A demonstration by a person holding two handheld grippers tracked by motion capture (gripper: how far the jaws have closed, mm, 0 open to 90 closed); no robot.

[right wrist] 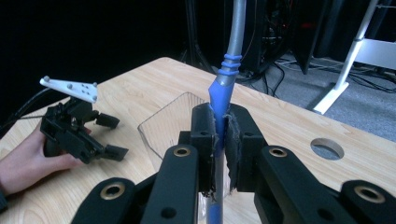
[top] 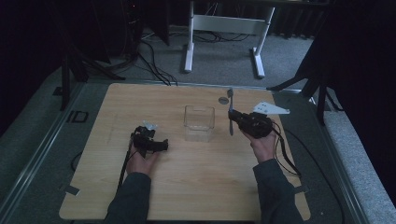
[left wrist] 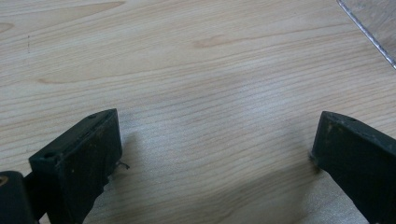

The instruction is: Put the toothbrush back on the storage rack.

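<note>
**Right gripper clamping a spoon beside the clear container**

The right gripper (top: 232, 117) is sitting at the right of the wooden table (top: 196, 191), its jaws pressing tight on the blue handle of a spoon (top: 230, 109). In the right gripper view the two black jaws are squeezing that blue handle between them, and the spoon (right wrist: 223, 84) is running up past them into a grey metal stem. From above, the spoon is standing roughly on end, its grey end pointing toward the far edge of the table, just to the right of the clear plastic container (top: 199, 122). The container is standing near the middle of the table, between the two hands.

The left gripper (top: 164, 145) is resting at the left, well apart from the container, its tips pointing right toward it. In the left gripper view its jaws are standing wide apart over bare wood, holding nothing. A round hole (top: 223, 100) is showing in the table beyond the spoon, toward the far edge.
</note>
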